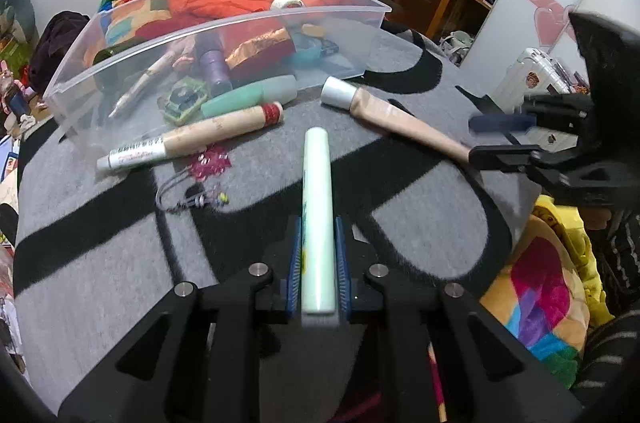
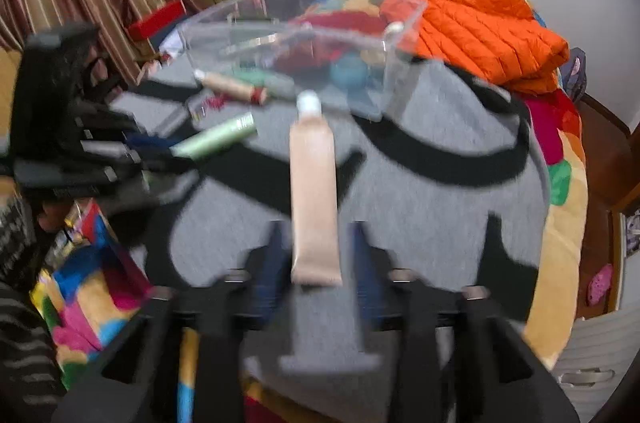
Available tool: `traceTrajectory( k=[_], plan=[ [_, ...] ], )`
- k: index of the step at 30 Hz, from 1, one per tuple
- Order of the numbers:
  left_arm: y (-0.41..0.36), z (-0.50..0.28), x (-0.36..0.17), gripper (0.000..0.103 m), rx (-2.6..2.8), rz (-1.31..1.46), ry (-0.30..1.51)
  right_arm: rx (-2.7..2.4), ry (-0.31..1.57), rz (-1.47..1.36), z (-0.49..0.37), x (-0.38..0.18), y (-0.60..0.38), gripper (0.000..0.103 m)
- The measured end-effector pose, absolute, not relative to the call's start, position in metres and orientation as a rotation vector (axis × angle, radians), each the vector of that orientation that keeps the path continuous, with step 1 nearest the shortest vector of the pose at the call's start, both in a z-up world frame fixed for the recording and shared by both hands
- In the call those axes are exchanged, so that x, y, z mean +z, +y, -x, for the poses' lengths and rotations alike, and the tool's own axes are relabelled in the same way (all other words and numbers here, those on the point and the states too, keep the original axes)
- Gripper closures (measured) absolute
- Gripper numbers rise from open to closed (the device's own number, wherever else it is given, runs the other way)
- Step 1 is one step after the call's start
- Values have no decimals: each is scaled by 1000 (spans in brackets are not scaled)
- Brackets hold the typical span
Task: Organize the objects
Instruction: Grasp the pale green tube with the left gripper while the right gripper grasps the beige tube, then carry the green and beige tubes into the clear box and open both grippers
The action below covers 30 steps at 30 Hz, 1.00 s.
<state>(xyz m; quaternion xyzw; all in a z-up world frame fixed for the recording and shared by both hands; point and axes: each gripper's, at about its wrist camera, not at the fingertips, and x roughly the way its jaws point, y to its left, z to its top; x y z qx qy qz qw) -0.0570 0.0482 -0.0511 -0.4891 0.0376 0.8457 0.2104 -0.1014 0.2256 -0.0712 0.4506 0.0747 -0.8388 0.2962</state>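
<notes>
Left wrist view: the left gripper (image 1: 318,255) pinches a pale green tube (image 1: 317,207) between its blue fingers (image 1: 295,263), the tube's long axis running straight out along them toward the clear plastic bin (image 1: 224,19). The bin stands on a grey-and-black blanket (image 1: 100,255) over the bed, well ahead of the tube's tip, already holding several small items. A beige tube with a silver cap (image 1: 384,113) lies at an angle off to the right, its crimped end at the right gripper (image 1: 486,141).

Right wrist view, blurred: the same beige tube (image 2: 314,191) lies lengthwise between the right gripper's (image 2: 316,247) spread fingers (image 2: 366,263), cap pointing away toward the bin (image 2: 400,35). A gap shows on either side, so the pads do not appear to press it. The green tube (image 2: 218,139) sits off to the left in the other gripper (image 2: 160,151).

Judged from this, the left hand is readier for the bin: a forward carry along the tube's own axis should bring it over the near wall.
</notes>
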Motion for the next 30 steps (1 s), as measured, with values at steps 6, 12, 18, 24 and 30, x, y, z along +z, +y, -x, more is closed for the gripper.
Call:
traceTrajectory(
  k=[6,12,18,24,30],
  plan=[
    [56,64,-53,85,2385,1343,128,-2267,258,-1162,131,-70,190,46],
    [59,60,-54,88,2438,1308,162,-2267,331,-1264,162,-96,159,61],
    [47,60,-50,88,2448,1297,50,-2298,324,-1245,155,-91,160,74],
    [34,56,-36,88,2479,1253,-29,-2311,230,-1197,143,-74,170,74],
    [24,54,-11,88,2534,1174,-61,-2358,173,-1106,142,-42,175,74]
  ],
)
